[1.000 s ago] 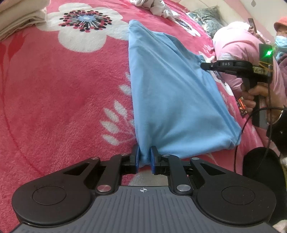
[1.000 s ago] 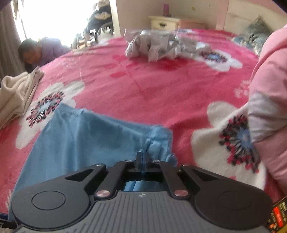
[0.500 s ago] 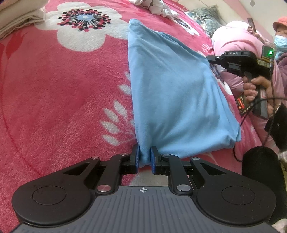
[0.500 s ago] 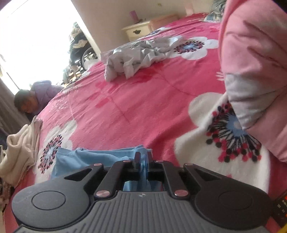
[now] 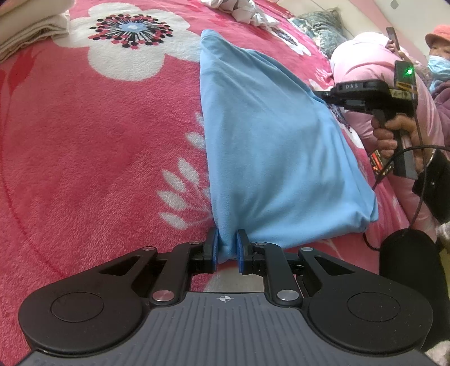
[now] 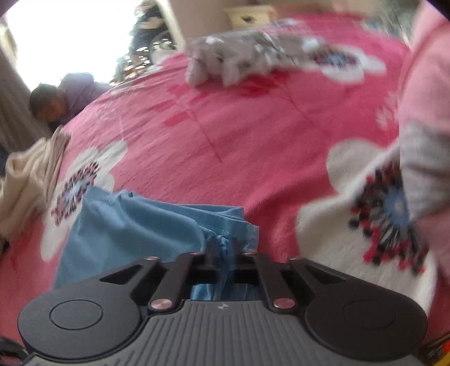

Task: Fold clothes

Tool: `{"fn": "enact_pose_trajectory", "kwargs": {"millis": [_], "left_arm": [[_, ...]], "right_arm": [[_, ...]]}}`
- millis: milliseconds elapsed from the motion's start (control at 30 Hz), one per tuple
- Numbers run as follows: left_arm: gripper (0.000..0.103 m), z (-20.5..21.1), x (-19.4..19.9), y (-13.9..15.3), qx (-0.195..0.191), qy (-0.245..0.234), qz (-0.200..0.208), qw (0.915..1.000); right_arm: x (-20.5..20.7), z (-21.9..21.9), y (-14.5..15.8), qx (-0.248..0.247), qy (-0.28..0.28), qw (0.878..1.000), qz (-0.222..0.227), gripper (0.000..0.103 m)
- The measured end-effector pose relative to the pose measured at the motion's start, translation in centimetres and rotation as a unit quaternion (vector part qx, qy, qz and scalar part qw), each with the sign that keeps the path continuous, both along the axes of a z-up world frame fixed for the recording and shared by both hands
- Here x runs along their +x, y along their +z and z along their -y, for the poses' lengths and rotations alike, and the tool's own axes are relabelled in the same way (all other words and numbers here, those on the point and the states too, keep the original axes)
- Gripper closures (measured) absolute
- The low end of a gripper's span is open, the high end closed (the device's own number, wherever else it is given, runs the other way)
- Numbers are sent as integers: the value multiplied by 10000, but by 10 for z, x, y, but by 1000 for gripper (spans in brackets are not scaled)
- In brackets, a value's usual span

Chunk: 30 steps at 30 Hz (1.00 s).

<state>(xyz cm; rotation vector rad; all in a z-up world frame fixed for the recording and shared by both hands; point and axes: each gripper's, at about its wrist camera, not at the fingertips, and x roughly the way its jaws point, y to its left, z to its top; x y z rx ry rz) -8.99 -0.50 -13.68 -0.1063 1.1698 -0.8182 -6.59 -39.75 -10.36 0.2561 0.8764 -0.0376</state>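
The left gripper (image 5: 226,247) is pinching a corner of the light blue garment (image 5: 270,146) between its blue-padded fingers (image 5: 214,247), low in the centre of the left wrist view. The garment is stretching away across the pink flowered bed cover (image 5: 98,157) toward the upper centre. At the right edge of that frame, a hand (image 5: 393,132) is holding the right gripper (image 6: 225,250), whose fingers are closing on bunched blue cloth along the garment's far side. A grey crumpled garment (image 6: 244,59) is lying at the top of the blurred right wrist view, and cream folded fabric (image 5: 31,25) is sitting at the upper left.
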Motion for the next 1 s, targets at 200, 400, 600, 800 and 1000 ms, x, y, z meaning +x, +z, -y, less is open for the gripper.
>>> {"fn": "enact_pose_trajectory", "kwargs": {"millis": [200, 400, 600, 800, 1000], "left_arm": [[88, 0, -3, 1, 28, -24, 82, 10000], [88, 1, -2, 3, 66, -59, 68, 9999], [88, -1, -1, 2, 69, -79, 42, 9999], [88, -1, 0, 2, 33, -2, -38, 10000], [88, -2, -1, 2, 14, -25, -19, 10000]], "right_arm": [[-12, -10, 6, -872, -176, 9936, 699, 101], [-6, 30, -13, 10, -839, 9955, 438, 101], [-11, 29, 19, 658, -27, 9948, 779, 99], [15, 18, -11, 306, 125, 9994, 81, 102], [32, -17, 2, 479, 785, 9954, 255, 100]]}}
